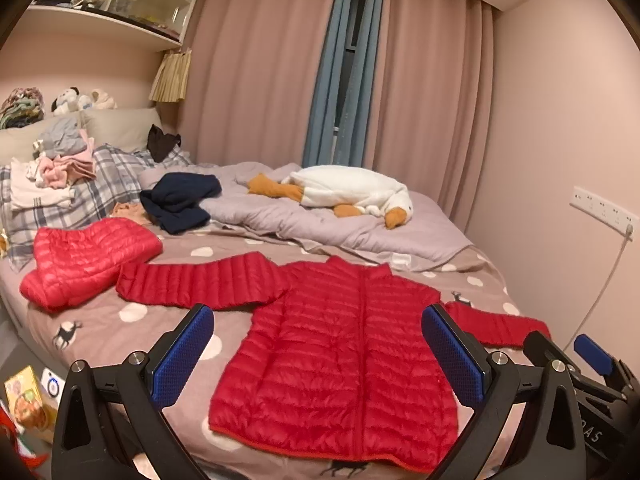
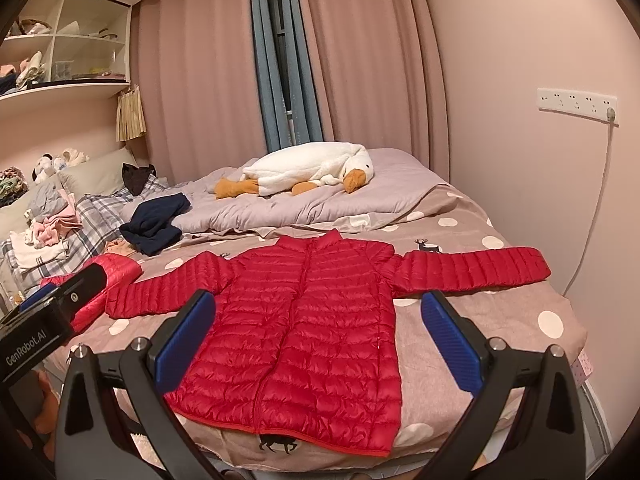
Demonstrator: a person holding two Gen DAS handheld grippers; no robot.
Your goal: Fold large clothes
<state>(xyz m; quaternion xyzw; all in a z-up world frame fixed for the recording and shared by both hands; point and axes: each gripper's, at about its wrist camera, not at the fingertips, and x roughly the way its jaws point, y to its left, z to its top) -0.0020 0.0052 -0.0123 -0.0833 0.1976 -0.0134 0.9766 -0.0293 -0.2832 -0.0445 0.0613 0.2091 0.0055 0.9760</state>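
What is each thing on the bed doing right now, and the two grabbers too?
Red jacket: spread flat, zipped, sleeves out.
Second red jacket: folded.
Navy garment: crumpled.
Goose plush: lying on the quilt.
Left gripper: open, empty.
Right gripper: open, empty.

White letters reading "GenRobot.AI" are showing on the black body of the left hand-held gripper (image 2: 48, 312), seen at the left edge of the right wrist view. In the left wrist view, pale letters that look like "DAS" are showing on the black body of the right hand-held gripper (image 1: 576, 344), and the rest of that word is hiding. A colourful box (image 1: 28, 400) by the bed is showing a picture, but its words are too small to read.
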